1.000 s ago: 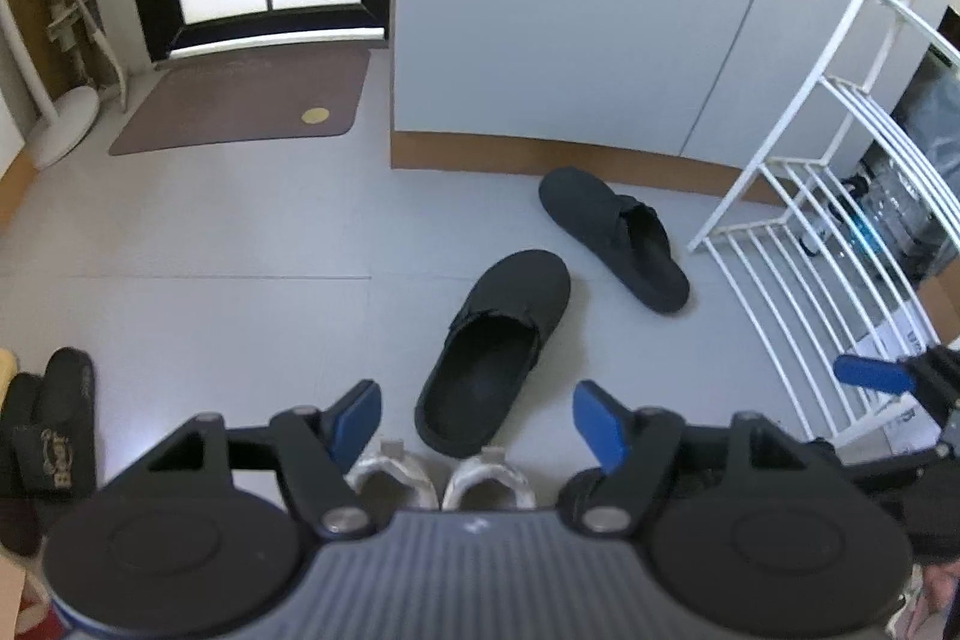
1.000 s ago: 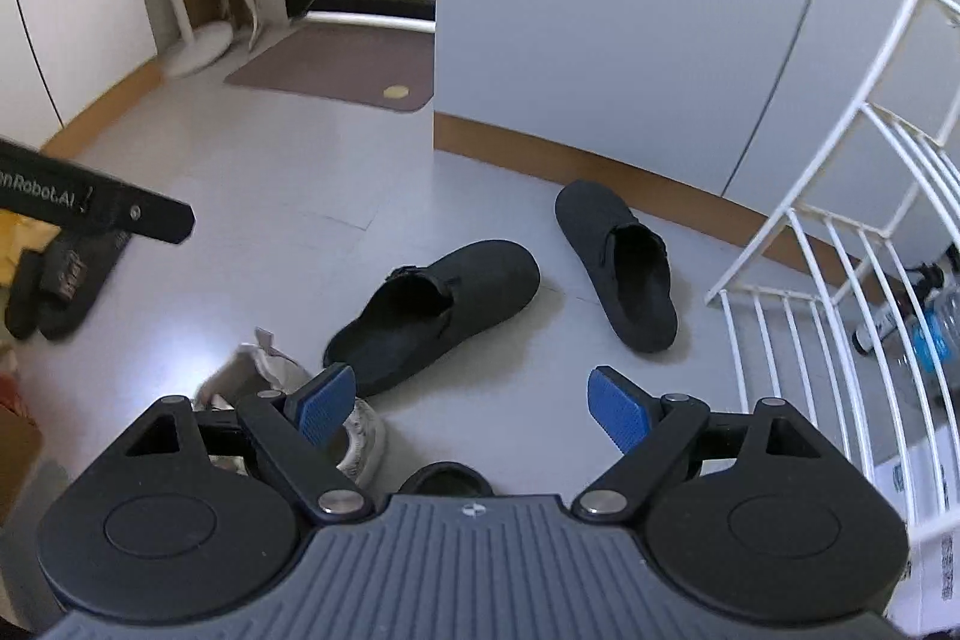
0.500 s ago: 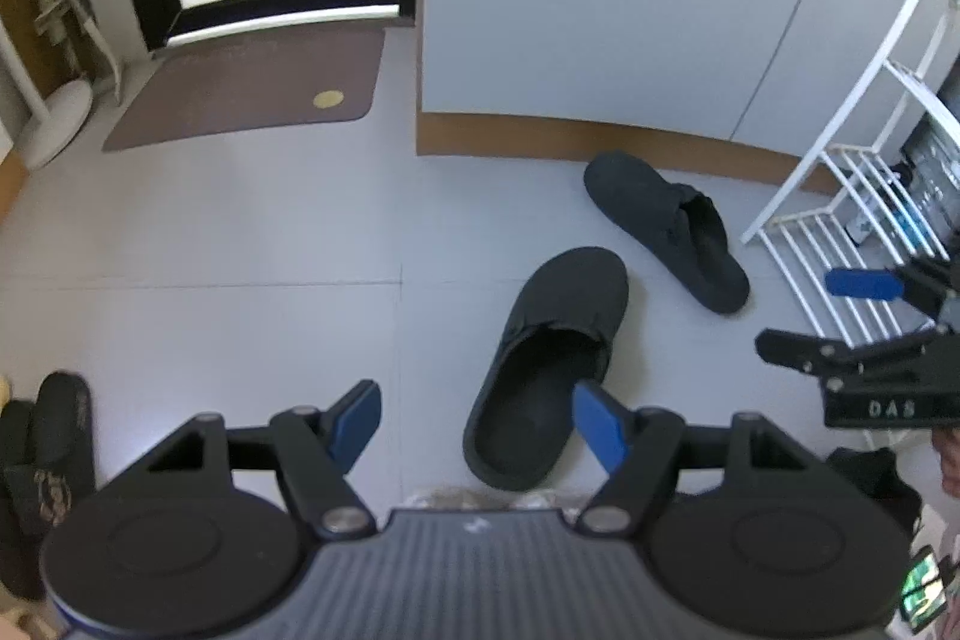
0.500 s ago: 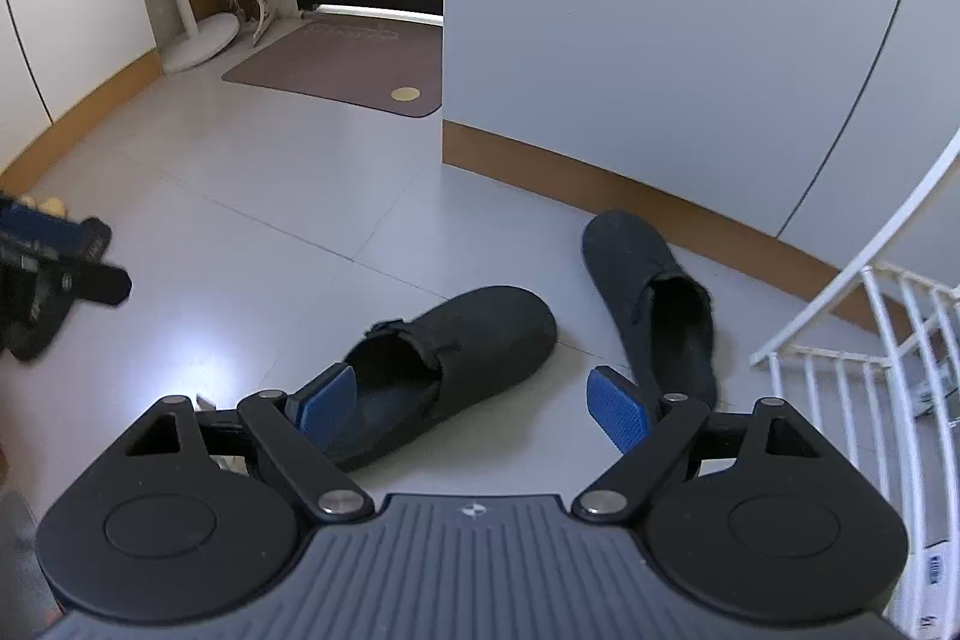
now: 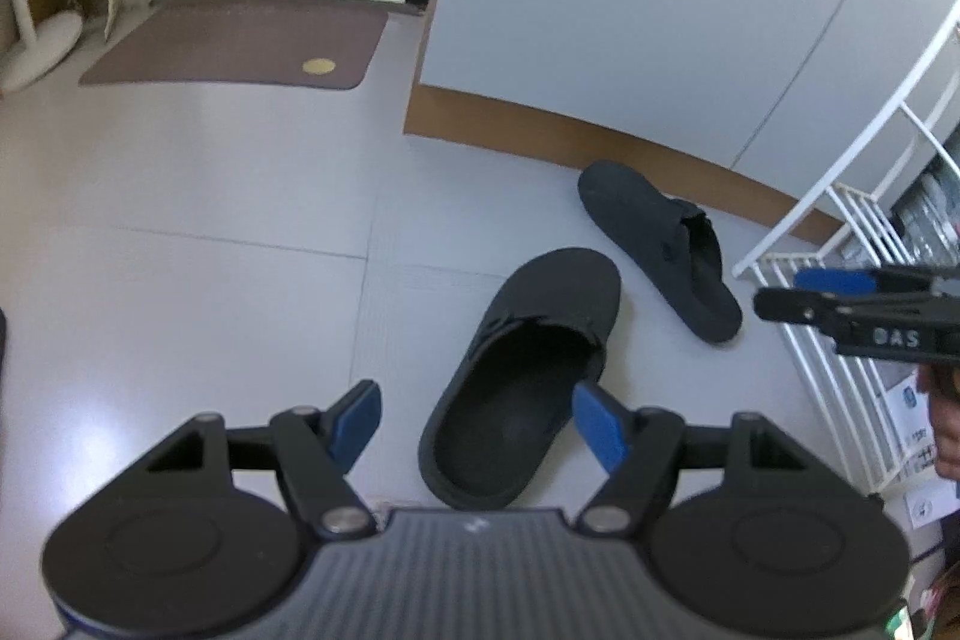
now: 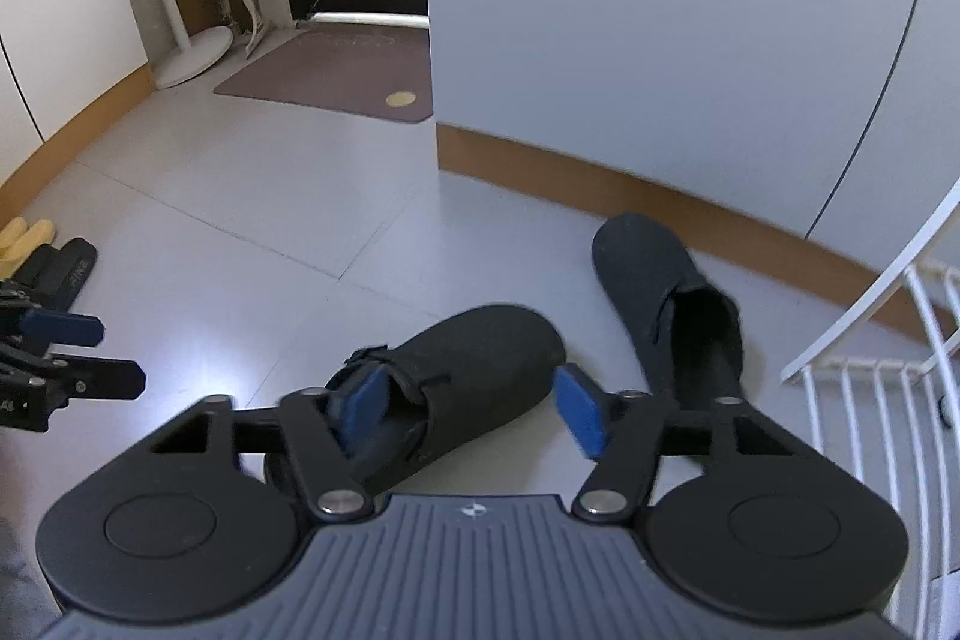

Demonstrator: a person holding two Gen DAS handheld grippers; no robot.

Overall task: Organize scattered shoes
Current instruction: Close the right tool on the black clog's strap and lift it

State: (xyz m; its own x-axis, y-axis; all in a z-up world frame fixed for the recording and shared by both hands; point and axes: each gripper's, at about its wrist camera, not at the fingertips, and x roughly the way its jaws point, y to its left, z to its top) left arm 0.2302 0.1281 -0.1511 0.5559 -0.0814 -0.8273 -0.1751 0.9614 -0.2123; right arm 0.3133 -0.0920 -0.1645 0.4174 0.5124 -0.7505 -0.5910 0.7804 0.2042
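Observation:
Two black clogs lie on the pale floor. The near clog point(image 5: 522, 370) point(image 6: 462, 364) points its toe away from me. The far clog point(image 5: 660, 244) point(image 6: 672, 304) rests by the brown skirting. My left gripper point(image 5: 480, 421) hangs open above the heel of the near clog and touches nothing; it also shows at the left edge of the right wrist view as the left gripper point(image 6: 90, 352). My right gripper point(image 6: 471, 409) hovers over the near clog's upper with its jaws closing, the pads still off the shoe. From the left wrist view the right gripper point(image 5: 792, 295) appears at the right, in front of the rack.
A white wire shoe rack point(image 5: 840, 244) point(image 6: 870, 376) stands at the right. Black slides point(image 6: 66, 274) and yellow slippers point(image 6: 24, 238) lie by the left wall. A brown doormat point(image 5: 240, 46) lies before the door, and a fan stand point(image 6: 192, 46) is beside it.
Both grippers have come down and closer to the two black clogs. The right gripper's fingers stand narrower than before. The white sneakers under the left gripper have dropped out of view.

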